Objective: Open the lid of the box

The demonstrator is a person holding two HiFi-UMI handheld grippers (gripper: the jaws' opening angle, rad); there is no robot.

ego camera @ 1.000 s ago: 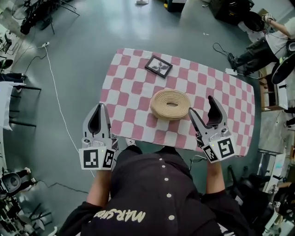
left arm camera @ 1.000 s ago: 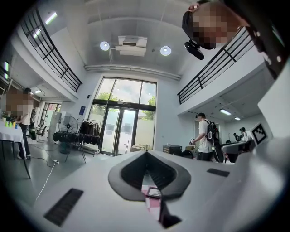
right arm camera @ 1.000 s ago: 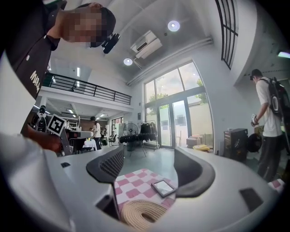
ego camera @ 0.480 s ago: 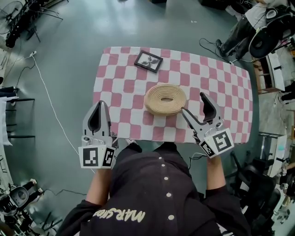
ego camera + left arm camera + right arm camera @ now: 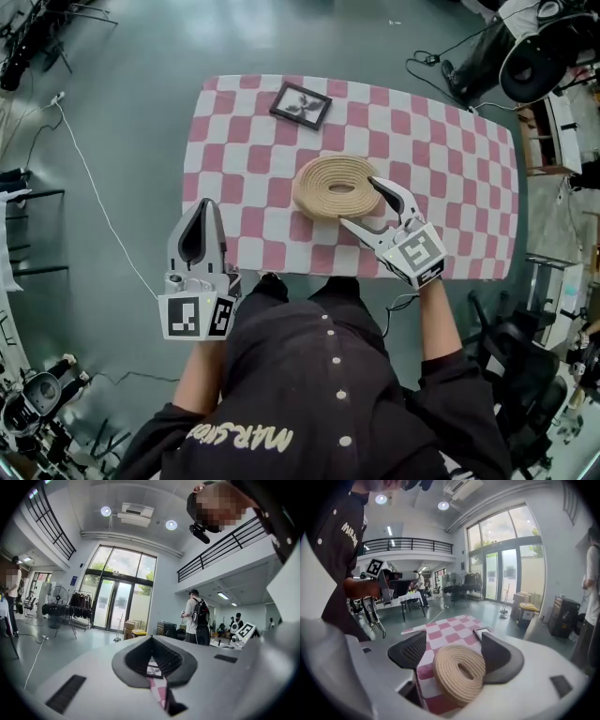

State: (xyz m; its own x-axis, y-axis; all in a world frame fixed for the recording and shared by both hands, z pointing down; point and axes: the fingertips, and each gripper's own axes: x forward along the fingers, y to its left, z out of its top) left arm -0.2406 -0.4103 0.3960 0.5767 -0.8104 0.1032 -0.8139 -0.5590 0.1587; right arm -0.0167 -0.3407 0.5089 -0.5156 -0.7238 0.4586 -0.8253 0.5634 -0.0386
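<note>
Item 1. Coiled-rope round box (image 5: 319, 192) (image 5: 457, 672): sits on the table, about midway along its length and closer to the near edge. It lies flat, with a dimple in the middle of its top. No seam between lid and body can be made out.

Item 2. Right gripper (image 5: 361, 204) (image 5: 453, 641): at the box's near right side. The jaws stand wide, have just been opening, and straddle the near right part of the box's rim. The right gripper view shows the box between the two pads. Contact between pads and box cannot be told.

Item 3. Left gripper (image 5: 203, 204) (image 5: 151, 639): off the table, just outside its near left corner, over the floor. The jaws are brought together at the tips with nothing between them.

Item 4. Pink-and-white checked tablecloth (image 5: 244, 141) (image 5: 450, 627): covers the whole tabletop.

Item 5. Black picture frame (image 5: 300, 103): lies flat near the far edge, left of centre, well apart from the box.
</note>
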